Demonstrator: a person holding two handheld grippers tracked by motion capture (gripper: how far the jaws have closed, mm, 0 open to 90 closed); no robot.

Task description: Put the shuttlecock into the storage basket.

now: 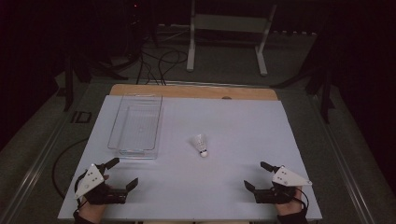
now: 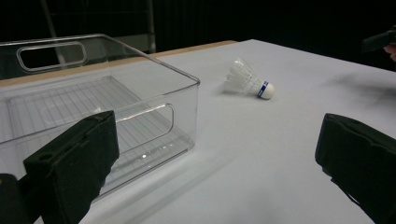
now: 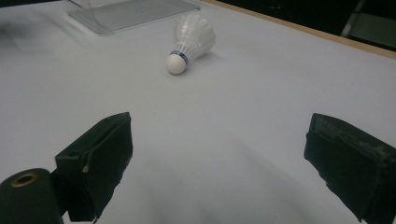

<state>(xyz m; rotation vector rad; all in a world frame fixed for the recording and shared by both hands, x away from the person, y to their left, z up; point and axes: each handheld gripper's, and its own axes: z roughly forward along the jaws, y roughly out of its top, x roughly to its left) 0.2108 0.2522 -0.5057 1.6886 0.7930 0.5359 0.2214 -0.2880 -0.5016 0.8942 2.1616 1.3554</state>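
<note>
Your left hand-held gripper (image 1: pixel 122 173) and right hand-held gripper (image 1: pixel 258 175) both sit at the near edge of the worktop (image 1: pixel 243 121), jaws spread wide, gripping nothing; the shuttlecock (image 1: pixel 200 144) lies on its side mid-worktop, just right of the clear bin (image 1: pixel 136 125).

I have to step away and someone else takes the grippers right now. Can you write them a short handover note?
Left gripper: open, nothing between its fingers, near the table's front left corner, just in front of the clear bin.
Right gripper: open, holding nothing, near the front right corner.
Shuttlecock: lies on its side mid-table on the white table top, right of the bin, cork end toward the person.
Done: nothing yet; the bin holds nothing.
Left: probably pick up the shuttlecock and place it in the bin.
</note>
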